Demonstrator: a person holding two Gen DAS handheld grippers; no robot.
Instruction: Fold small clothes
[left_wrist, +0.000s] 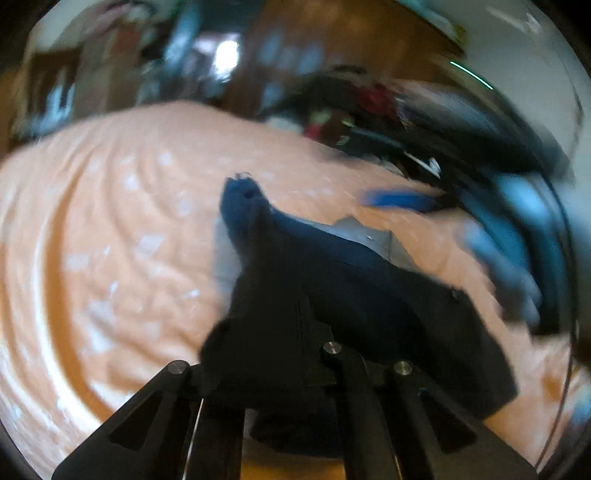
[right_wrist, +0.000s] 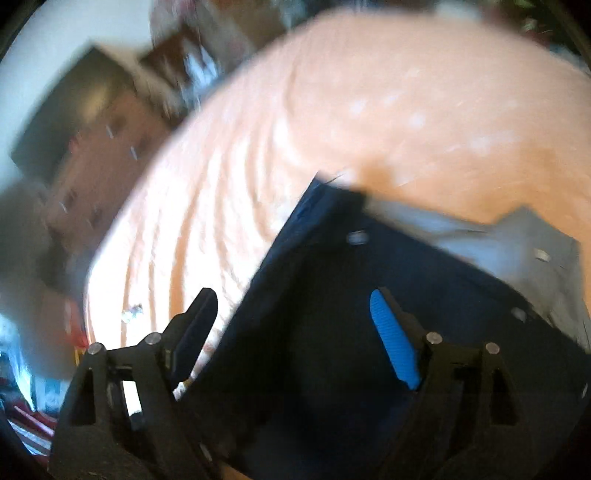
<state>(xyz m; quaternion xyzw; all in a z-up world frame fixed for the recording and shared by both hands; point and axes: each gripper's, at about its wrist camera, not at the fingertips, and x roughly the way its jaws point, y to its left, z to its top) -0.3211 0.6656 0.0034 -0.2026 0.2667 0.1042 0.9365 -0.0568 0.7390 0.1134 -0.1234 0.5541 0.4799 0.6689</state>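
Navy garment (left_wrist: 343, 280), long axis diagonal across orange bedsheet (left_wrist: 110, 229)

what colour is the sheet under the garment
Peach-orange with pale white spots, clearest in the right wrist view.

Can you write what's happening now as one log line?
left gripper: shut on navy garment | right gripper: open over it | surface: orange bedsheet

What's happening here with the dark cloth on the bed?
A person with a gripper in each hand is folding a small navy garment on an orange spotted bedsheet. The left gripper is draped in the cloth and seems to be pinching it. The right gripper is open above the garment, gripping nothing. Both views are motion-blurred.
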